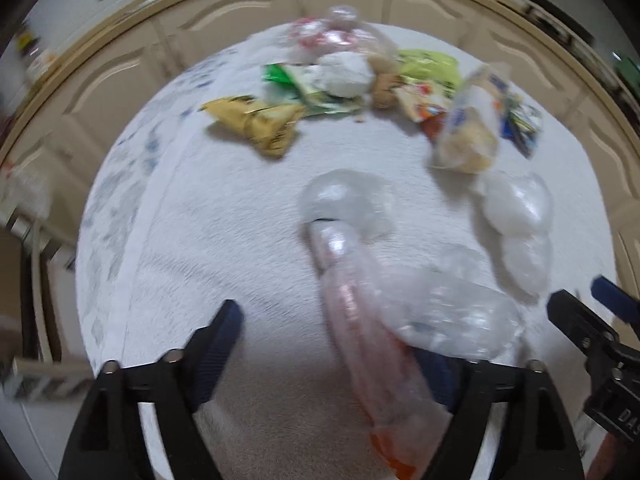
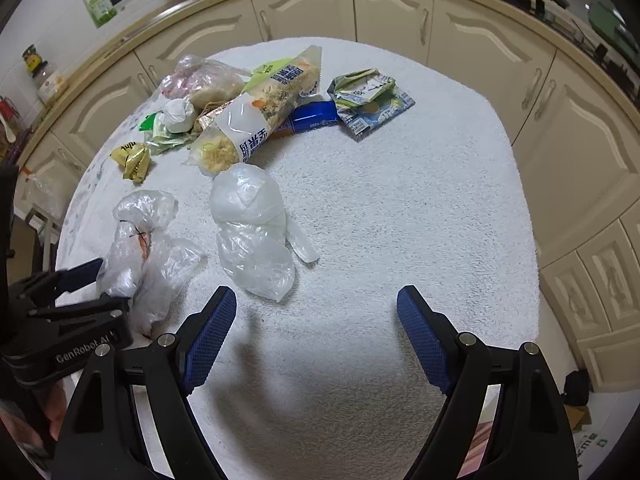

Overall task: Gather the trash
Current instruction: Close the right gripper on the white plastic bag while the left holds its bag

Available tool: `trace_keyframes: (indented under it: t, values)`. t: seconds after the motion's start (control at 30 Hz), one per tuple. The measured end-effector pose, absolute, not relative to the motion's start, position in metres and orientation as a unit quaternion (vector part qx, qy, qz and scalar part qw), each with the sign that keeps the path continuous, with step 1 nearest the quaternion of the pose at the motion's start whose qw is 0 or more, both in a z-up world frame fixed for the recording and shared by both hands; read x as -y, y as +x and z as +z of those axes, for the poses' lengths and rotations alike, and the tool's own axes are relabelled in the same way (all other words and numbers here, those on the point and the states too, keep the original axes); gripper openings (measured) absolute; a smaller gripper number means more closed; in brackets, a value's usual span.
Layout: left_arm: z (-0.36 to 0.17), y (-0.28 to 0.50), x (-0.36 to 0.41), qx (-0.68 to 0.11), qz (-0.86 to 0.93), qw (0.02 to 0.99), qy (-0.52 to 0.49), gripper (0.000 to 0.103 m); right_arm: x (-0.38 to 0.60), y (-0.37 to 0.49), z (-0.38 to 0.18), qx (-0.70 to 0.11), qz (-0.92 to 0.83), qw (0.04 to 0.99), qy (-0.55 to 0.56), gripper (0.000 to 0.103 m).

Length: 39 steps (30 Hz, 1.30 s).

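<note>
Crinkled clear bag (image 1: 400, 320) | fluffy white towel (image 2: 380, 208) | crumpled wrappers (image 2: 256, 108)

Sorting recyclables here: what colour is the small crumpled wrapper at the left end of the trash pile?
Yellow-gold with dark print; the crumpled wrapper shows sharpest in the right wrist view.

wrappers (image 2: 248, 120) behind plastic bags (image 2: 252, 236)

Between my left fingers lies a crumpled clear bag (image 2: 136, 256) with orange inside, slumped on the white cloth. At my right view's eleven o'clock sits a puffy white plastic bag (image 2: 250, 236). Farther off, at twelve o'clock, a heap of wrappers (image 2: 256, 108): yellow, green, blue, one long noodle packet.
</note>
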<state>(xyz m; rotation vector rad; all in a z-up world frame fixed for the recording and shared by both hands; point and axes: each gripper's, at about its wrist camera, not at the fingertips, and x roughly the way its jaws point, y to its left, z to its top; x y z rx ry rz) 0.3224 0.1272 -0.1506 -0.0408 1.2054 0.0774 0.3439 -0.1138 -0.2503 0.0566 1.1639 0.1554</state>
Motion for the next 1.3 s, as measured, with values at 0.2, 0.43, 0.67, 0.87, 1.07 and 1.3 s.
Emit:
trace_keyframes:
  t: [0.2, 0.43, 0.67, 0.87, 1.07, 1.3]
  values:
    - [-0.156, 0.305, -0.134, -0.553, 0.113, 0.817, -0.124, 0.090, 0.104, 0.356, -0.254, -0.543, 0.062, 0.837, 0.010, 0.085]
    - [-0.162, 0.308, -0.130, -0.546, 0.166, 0.813, -0.117, 0.103, 0.091, 0.368, -0.257, -0.533, 0.072, 0.843, -0.016, 0.088]
    - [-0.160, 0.303, -0.128, -0.510, 0.121, 0.847, -0.093, 0.071, 0.087, 0.382, -0.257, -0.540, 0.103, 0.835, 0.021, 0.089]
    - [-0.151, 0.306, -0.130, -0.525, 0.053, 0.843, -0.102, 0.027, 0.078, 0.395, -0.273, -0.565, 0.108, 0.816, 0.045, 0.082]
    - [-0.142, 0.308, -0.143, -0.525, 0.036, 0.844, -0.105, 0.026, 0.081, 0.385, -0.267, -0.558, 0.107, 0.821, 0.047, 0.041]
    - [-0.128, 0.299, -0.132, -0.510, 0.019, 0.855, -0.088, 0.022, 0.093, 0.363, -0.243, -0.534, 0.101, 0.839, 0.042, 0.040]
